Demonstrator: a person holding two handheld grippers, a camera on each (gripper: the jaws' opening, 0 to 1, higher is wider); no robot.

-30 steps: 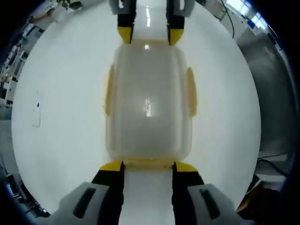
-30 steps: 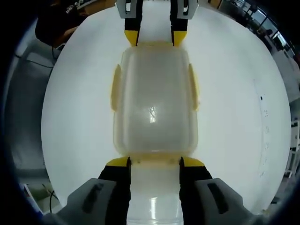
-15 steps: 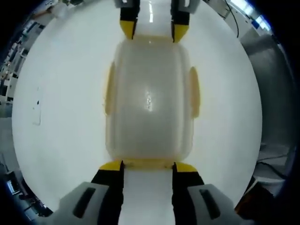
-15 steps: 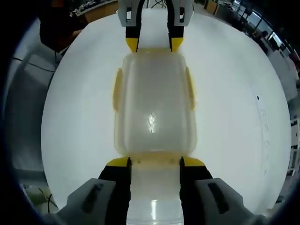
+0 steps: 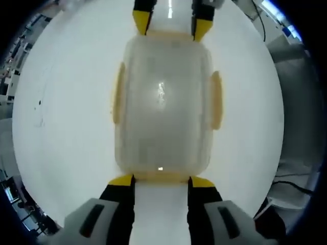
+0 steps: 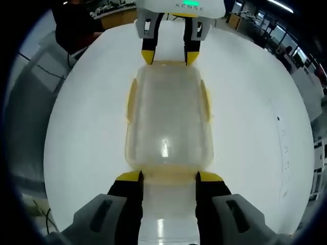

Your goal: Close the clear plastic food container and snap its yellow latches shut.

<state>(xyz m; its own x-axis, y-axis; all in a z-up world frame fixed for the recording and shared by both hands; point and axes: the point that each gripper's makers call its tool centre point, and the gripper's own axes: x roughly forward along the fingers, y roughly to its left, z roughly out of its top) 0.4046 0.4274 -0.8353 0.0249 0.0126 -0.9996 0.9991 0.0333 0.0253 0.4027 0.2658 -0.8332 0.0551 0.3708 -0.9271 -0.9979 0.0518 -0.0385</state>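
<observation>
A white tabletop carries the closed container. In the left gripper view, the left tool, jaws apart, touches its near latch; the right tool meets the far end. In the right gripper view, the right tool, jaws apart, touches the near latch.

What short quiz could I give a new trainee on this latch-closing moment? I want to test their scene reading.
1. True or false: the lid is on the container.
2. What colour are the side latches?
3. The left gripper and right gripper stand at: A) the same end B) opposite ends C) the long sides.

Key: 1 true; 2 yellow; 3 B.
</observation>
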